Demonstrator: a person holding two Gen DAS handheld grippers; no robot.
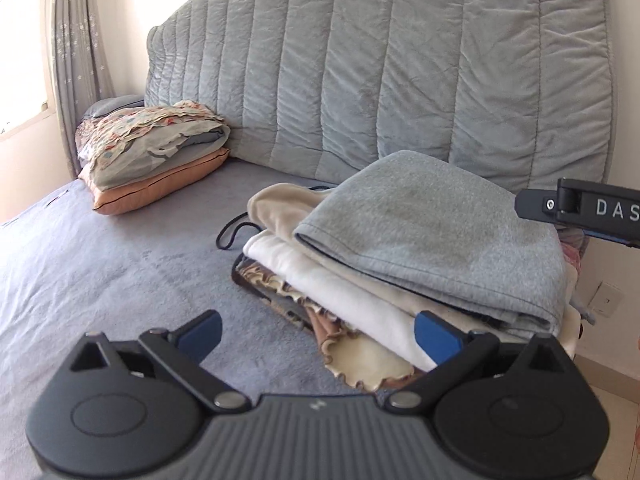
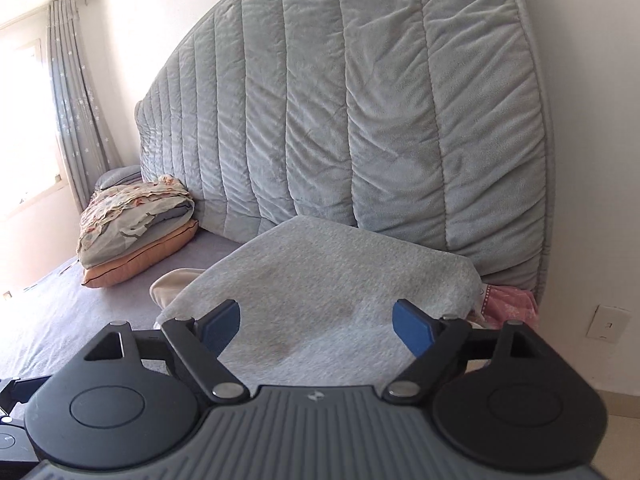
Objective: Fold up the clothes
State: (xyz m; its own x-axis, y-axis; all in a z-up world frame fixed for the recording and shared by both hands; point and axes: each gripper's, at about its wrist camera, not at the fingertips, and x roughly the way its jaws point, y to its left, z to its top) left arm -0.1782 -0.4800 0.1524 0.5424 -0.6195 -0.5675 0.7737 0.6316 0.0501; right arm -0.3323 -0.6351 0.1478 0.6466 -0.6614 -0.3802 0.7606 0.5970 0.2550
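A folded grey garment [image 1: 432, 236] lies on top of a stack of folded clothes [image 1: 340, 308] at the right side of the bed, with cream, white and frilled brown layers under it. My left gripper [image 1: 318, 338] hovers in front of the stack, jaws wide open, nothing between the blue pads [image 1: 202, 338]. Part of the right gripper's finger [image 1: 580, 204] shows at the right edge, above the stack. In the right wrist view my right gripper [image 2: 316, 330] is open above the grey garment [image 2: 320, 292], not touching it.
A grey sheet covers the bed [image 1: 100, 272]. A quilted grey headboard cover [image 1: 400, 72] rises behind the stack. Folded floral bedding on an orange pillow [image 1: 156, 156] sits at the far left by the curtain [image 1: 76, 52]. A pink cloth [image 2: 508, 300] and a wall socket [image 2: 608, 324] are at right.
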